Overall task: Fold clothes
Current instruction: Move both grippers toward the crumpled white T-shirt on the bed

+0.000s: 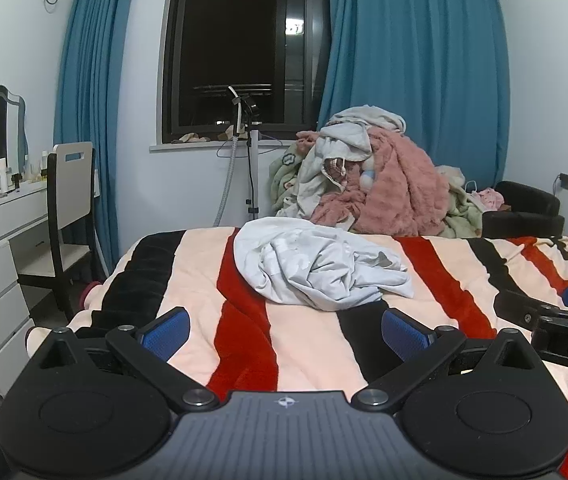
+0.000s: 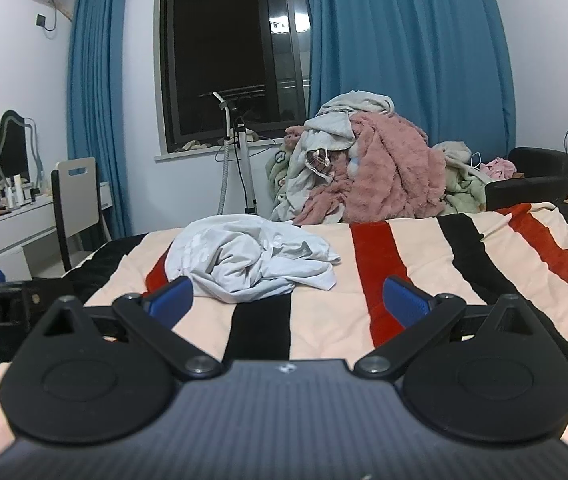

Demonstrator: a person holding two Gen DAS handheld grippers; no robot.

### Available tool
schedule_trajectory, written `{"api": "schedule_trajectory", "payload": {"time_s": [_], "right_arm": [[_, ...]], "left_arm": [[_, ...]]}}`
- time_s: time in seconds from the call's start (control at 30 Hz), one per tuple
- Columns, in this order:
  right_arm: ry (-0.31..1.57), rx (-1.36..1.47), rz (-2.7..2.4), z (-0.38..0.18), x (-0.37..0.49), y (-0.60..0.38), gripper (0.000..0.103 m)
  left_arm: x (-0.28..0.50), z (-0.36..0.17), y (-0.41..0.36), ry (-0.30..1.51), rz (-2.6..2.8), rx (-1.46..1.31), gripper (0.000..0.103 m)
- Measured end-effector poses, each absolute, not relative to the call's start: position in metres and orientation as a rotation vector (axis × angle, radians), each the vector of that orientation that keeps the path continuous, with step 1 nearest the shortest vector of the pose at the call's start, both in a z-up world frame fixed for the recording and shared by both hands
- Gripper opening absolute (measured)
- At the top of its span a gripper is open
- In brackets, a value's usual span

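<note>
A crumpled pale grey-white garment (image 1: 315,264) (image 2: 252,260) lies in a heap on the striped bed blanket (image 1: 463,280) (image 2: 423,248). My left gripper (image 1: 285,332) hovers open just short of it, blue pads spread wide with nothing between them. My right gripper (image 2: 287,300) is open too, its left pad close to the garment's near edge. Part of the right gripper (image 1: 563,320) shows at the right edge of the left wrist view, and part of the left gripper (image 2: 4,308) at the left edge of the right wrist view.
A big pile of pink, green and grey clothes (image 1: 363,176) (image 2: 363,172) rises beyond the bed's far edge, beside a black armchair (image 1: 523,210). A white dresser (image 1: 0,232) with a chair (image 1: 70,208) stands at left. A garment steamer (image 1: 244,152) stands under the dark window.
</note>
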State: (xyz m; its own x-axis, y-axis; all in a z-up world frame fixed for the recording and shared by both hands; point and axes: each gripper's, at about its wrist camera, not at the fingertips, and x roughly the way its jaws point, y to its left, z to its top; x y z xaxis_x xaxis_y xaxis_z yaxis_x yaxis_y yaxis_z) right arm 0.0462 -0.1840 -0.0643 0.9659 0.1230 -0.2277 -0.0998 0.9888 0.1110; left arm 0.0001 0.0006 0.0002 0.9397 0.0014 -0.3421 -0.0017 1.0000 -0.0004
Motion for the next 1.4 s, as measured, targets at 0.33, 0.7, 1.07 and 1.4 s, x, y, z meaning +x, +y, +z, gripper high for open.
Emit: {"api": "schedule_trajectory", "payload": {"time_s": [0.33,0.7,1.07,1.4], "right_arm": [[0.23,0.094,0.109,-0.064,0.048,-0.186,0.103],[0.231,0.09,0.088,-0.063,0.045,-0.187,0.103],[0.167,0.126,0.049,-0.057,0.039,-0.193,0.103],[0.163,0.12,0.09,-0.032,0.053,-0.195,0.103]], "left_arm": [[0.003,0.002,-0.002,0.358,-0.002,-0.007,0.103],[0.002,-0.004,-0.002,0.364,0.009,-0.01,0.103],[-0.002,-0.005,-0.003,0.356,0.006,-0.021,0.103],[-0.012,-0.005,-0.005,0.335,-0.018,-0.044,0.103]]}}
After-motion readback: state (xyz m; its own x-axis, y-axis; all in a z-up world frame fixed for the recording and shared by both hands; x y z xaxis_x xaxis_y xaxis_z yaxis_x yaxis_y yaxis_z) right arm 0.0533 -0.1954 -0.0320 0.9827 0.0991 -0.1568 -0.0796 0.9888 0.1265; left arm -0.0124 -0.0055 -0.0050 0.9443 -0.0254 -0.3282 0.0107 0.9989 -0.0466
